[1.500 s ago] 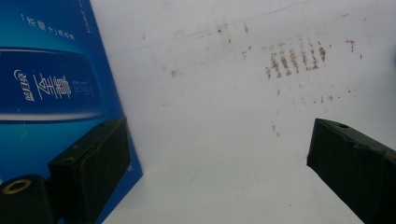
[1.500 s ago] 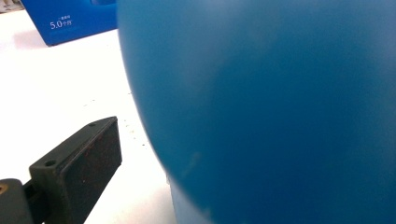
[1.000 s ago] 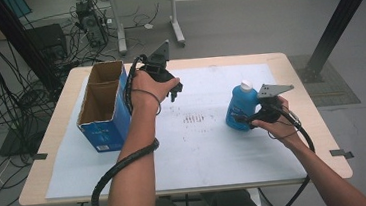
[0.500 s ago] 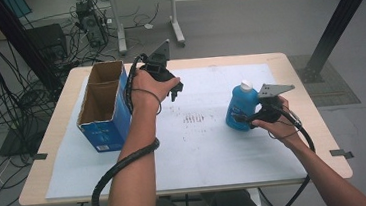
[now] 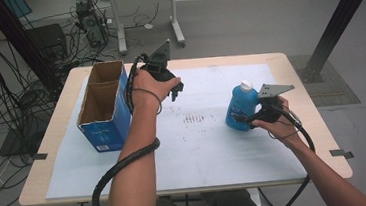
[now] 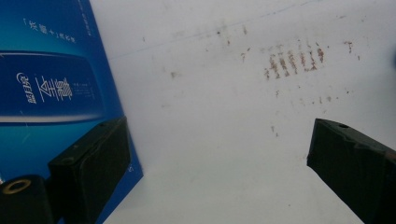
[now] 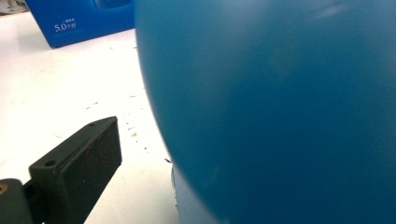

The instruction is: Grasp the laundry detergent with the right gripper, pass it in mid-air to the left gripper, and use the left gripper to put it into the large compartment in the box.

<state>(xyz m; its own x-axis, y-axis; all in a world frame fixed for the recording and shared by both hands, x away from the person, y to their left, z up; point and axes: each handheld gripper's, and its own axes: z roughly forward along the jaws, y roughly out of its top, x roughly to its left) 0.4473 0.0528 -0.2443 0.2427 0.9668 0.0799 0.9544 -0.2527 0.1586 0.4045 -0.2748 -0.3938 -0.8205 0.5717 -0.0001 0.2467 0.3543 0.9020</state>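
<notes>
A blue plastic bottle (image 5: 241, 109) with a white cap stands upright right of the table's middle. My right gripper (image 5: 245, 117) sits low against its right side. In the right gripper view the bottle (image 7: 280, 107) looms very close, and one black finger (image 7: 79, 168) stands a small gap off its left flank, so the jaws are open around it. An open-topped blue cardboard box (image 5: 103, 107) stands at the left. My left gripper (image 5: 176, 89) hovers just right of the box, pointing down, open and holding nothing (image 6: 219, 140). The box's printed side (image 6: 42, 88) is beside its left jaw.
A white sheet (image 5: 200, 146) covers most of the wooden table (image 5: 318, 121). Brown smudges (image 5: 198, 117) mark the sheet's middle, between the two grippers. Thick cables trail from both grippers off the near edge. Cables and a desk frame lie on the floor beyond.
</notes>
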